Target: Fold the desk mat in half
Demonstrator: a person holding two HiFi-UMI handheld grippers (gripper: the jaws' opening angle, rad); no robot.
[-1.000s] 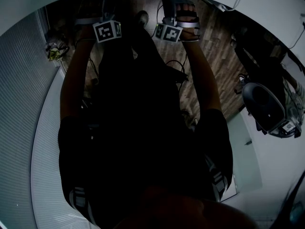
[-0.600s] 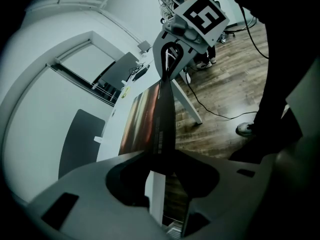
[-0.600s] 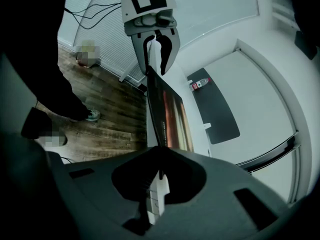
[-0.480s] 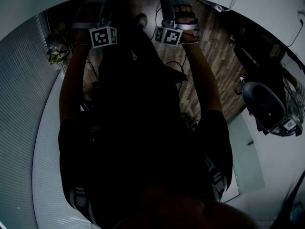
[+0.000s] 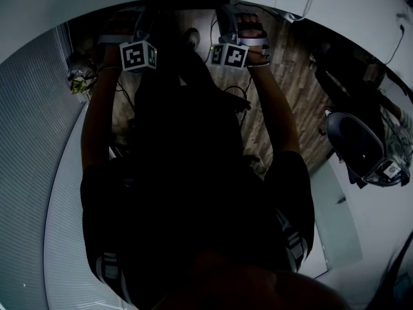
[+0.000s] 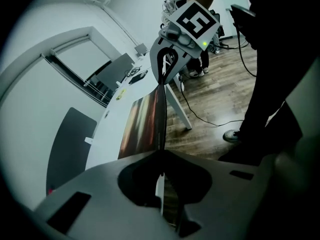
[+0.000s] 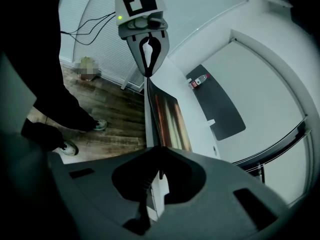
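Coppery mat lies on the white desk, its near edge pinched by my left hand-held gripper and right hand-held gripper. Nothing looks folded yet. I judge the lift and carry-over are left to do.

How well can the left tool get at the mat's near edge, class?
Yes, it seems: the left tool is shut on the near edge of the mat, with nothing in the way; the right tool grips the same edge.
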